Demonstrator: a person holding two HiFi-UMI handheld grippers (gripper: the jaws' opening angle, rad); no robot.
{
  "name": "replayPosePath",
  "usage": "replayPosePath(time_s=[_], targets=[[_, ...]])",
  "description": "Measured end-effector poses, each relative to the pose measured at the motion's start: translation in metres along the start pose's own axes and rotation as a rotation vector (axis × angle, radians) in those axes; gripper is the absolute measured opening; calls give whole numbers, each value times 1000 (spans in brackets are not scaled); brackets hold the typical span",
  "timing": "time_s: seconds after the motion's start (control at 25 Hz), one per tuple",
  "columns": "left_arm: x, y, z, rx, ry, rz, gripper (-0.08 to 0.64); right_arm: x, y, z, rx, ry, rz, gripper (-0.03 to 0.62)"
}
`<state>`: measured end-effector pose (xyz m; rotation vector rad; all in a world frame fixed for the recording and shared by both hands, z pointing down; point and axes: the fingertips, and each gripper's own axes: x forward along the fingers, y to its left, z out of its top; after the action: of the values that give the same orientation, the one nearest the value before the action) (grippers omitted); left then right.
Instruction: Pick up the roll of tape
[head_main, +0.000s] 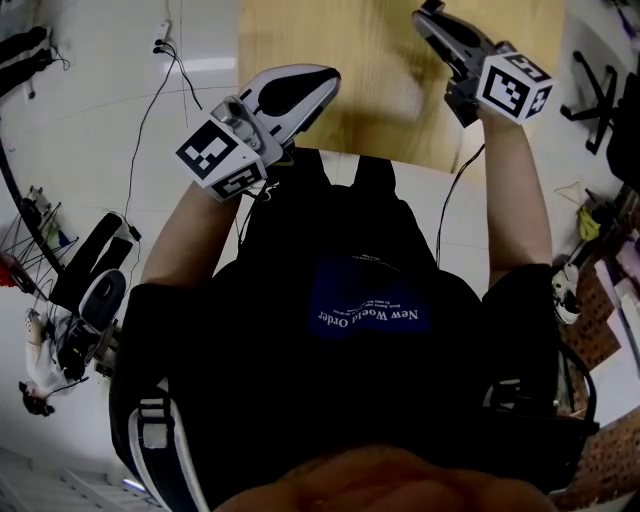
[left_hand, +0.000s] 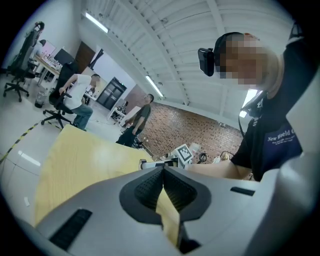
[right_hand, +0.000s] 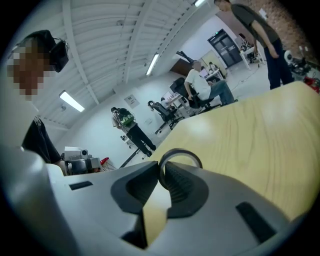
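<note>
Right gripper (right_hand: 161, 174) clamps tape roll (right_hand: 180, 150); left gripper (left_hand: 163, 176) jaws together; shirt (head_main: 366, 316): "New World Order".

Two grippers are in the person's hands: one left gripper (head_main: 325, 80) and one right gripper (head_main: 430, 22). Each carries one marker cube, so two in all, at left (head_main: 222, 155) and at right (head_main: 513, 88). There is one roll of tape (right_hand: 180, 150) and one wooden table (head_main: 380, 90). The right gripper view shows three bystanders far off: one seated bystander (right_hand: 200, 85), one backpack wearer (right_hand: 127, 127) and one standing bystander (right_hand: 260, 35) at right.
</note>
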<state>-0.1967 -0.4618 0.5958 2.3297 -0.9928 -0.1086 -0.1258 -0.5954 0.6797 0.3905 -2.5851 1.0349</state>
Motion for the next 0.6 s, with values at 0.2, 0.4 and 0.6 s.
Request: replayPosePath(time_s=[0.2,0.4,0.6], targets=[[5,-25,30,50,-38,4,7,-36,40,35,-56,-49,31,32],[-5,-62,73,97,-87,12,8,-81,96,62,-71,-92,68,32],[-17,-89,121,150,-144,8,6,-120,146,96,-63,-164,108,31]])
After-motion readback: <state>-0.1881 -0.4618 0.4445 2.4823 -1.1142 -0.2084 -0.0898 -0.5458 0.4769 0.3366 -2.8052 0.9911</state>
